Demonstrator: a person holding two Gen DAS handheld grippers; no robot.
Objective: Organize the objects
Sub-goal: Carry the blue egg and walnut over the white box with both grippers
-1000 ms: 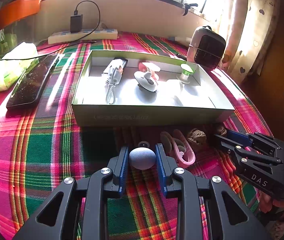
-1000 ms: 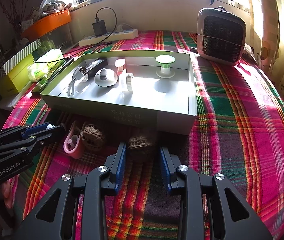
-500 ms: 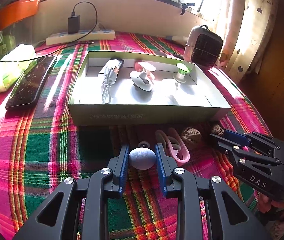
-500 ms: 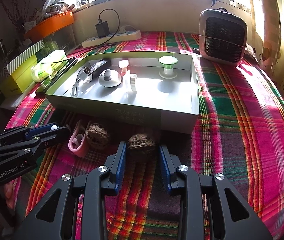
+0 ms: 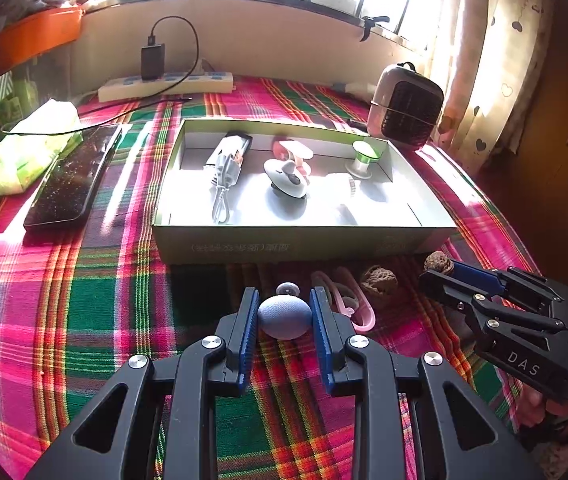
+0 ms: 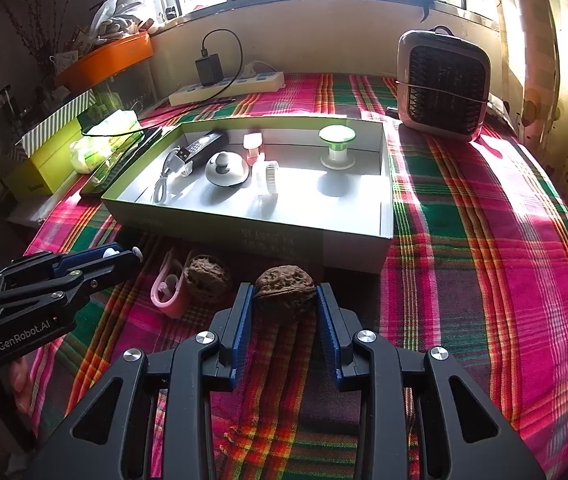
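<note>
My left gripper (image 5: 284, 308) is shut on a small blue-grey ball (image 5: 284, 316), held a little above the plaid cloth in front of the open box (image 5: 304, 240). My right gripper (image 6: 285, 296) is shut on a brown walnut (image 6: 285, 282) and holds it raised in front of the box (image 6: 348, 248). A second walnut (image 6: 207, 274) and a pink clip (image 6: 168, 292) lie on the cloth between the grippers. The box holds a cable, a remote, a grey lid, a white roll and a green-topped spool (image 6: 337, 140).
A small heater (image 6: 442, 84) stands at the back right. A power strip (image 6: 228, 86) with a charger lies by the wall. A dark phone (image 5: 74, 176) and a tissue pack (image 5: 28, 148) lie left of the box. A small white cap (image 5: 287, 289) lies ahead of the ball.
Both grippers have lifted and pulled back slightly, each with its object held. The walnut in the right gripper has risen off the cloth.
</note>
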